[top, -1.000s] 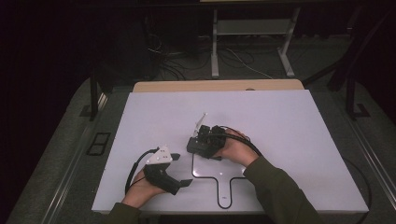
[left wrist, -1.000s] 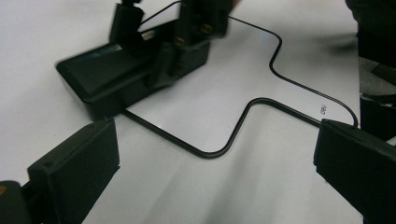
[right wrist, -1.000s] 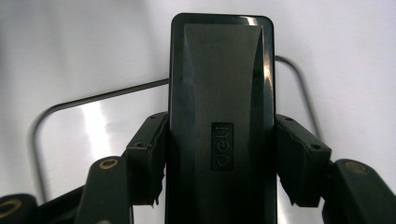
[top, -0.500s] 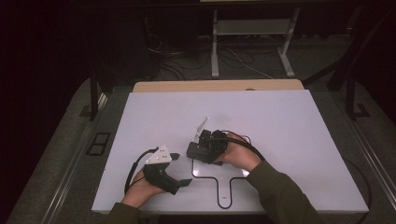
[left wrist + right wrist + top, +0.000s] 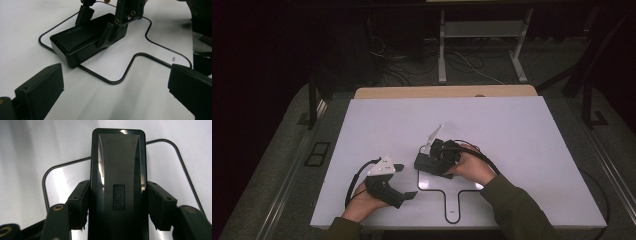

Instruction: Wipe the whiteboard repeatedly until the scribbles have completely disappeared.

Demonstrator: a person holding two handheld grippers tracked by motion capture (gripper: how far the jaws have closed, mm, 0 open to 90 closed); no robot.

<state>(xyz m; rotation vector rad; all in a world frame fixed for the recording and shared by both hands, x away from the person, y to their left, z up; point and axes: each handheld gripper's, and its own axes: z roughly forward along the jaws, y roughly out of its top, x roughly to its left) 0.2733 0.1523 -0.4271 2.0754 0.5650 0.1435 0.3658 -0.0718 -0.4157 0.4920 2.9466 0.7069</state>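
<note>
A black glossy box [image 5: 118, 170] with a small raised logo sits between the jaws of my right gripper [image 5: 117, 205], whose pads press on both its long sides. In the high view the right gripper [image 5: 434, 160] holds the box [image 5: 426, 163] low over the upper left corner of a black outline [image 5: 452, 200] drawn on the white table. The left gripper view shows the same box [image 5: 77, 42] resting at that outline's corner. My left gripper [image 5: 404, 181] lies near the front left of the table, jaws wide apart, nothing between them.
The white table top [image 5: 492, 125] lies bare beyond the hands. A wooden strip [image 5: 447, 92] runs along its far edge. Behind it stand a metal frame [image 5: 482, 45] and loose cables [image 5: 462, 65] on the dark floor.
My right gripper has come a little down and toward me with the box, lowering it onto the outline's corner. The left gripper has stayed put.
</note>
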